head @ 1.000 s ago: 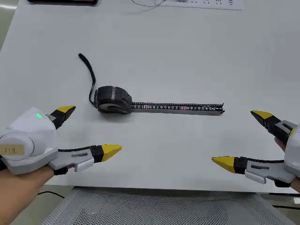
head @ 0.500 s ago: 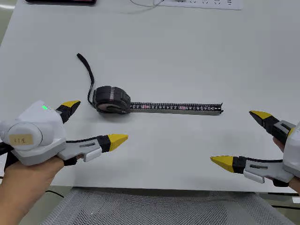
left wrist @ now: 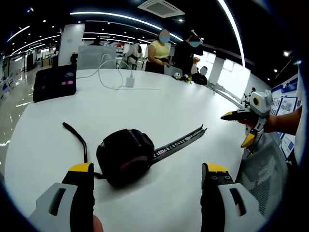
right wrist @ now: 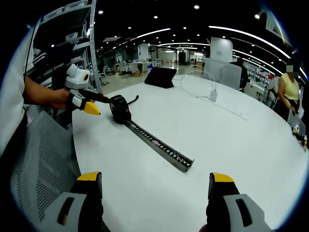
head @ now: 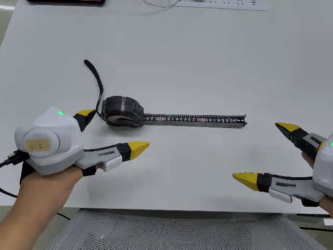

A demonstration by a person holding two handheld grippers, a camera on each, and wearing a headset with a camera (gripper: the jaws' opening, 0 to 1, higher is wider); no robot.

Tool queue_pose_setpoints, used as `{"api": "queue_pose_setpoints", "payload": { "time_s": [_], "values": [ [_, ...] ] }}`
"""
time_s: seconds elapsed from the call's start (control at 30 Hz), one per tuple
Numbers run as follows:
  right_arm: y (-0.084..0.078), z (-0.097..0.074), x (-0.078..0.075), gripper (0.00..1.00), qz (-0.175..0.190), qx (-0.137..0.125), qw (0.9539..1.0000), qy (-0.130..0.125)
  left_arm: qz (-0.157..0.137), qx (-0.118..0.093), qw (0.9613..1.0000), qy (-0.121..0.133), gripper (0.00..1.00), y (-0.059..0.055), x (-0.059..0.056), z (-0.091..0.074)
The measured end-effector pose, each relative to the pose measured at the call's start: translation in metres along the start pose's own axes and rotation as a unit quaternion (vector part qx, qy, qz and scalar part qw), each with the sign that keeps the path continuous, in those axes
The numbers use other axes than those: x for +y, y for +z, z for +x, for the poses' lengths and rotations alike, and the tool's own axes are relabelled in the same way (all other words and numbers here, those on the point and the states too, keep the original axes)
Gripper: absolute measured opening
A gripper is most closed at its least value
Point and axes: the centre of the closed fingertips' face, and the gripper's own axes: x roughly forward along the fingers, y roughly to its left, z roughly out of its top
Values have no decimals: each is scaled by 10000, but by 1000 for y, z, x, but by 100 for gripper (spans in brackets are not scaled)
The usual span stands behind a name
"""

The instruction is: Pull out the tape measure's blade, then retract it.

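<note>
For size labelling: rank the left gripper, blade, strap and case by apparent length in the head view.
1. Left gripper, though nearness to the camera inflates it.
2. Blade.
3. Strap.
4. Case, nearly matching the strap, so that pair is unsure.

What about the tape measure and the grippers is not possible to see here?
Blade numbers: too small in the head view, blurred in both gripper views.
Tape measure case: any lock button is lost in its dark surface.
Left gripper: its far jaw is partly hidden by its own white body, head view.
Dark device: cut off by the head view's top edge.
</note>
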Motion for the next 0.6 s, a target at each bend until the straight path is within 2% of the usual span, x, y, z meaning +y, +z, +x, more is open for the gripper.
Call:
{"api": "queue_pose_setpoints", "payload": {
  "time_s": [0.23,0.27,0.3,0.37,0.47,0.53,0.6],
  "values": [
    [0,1,-1,90,14,-1,10000,1,-34,-7,10000,-7,89,1,-2,4],
    [0,1,-1,90,14,-3,10000,1,-117,-46,9999,53,89,2,0,4],
    [0,1,-1,90,19,-5,10000,1,-250,-100,9996,3,87,3,-3,4],
    [0,1,-1,90,14,-3,10000,-2,-97,-39,9999,44,88,0,-2,5],
    [0,1,-1,90,8,2,10000,3,-169,-78,9998,49,88,2,-2,4],
    [0,1,-2,89,12,4,10000,0,-22,-21,10000,80,88,0,-3,4],
    [0,2,-2,89,27,-3,10000,-5,-163,-92,9998,102,88,2,-2,4]
  ]
}}
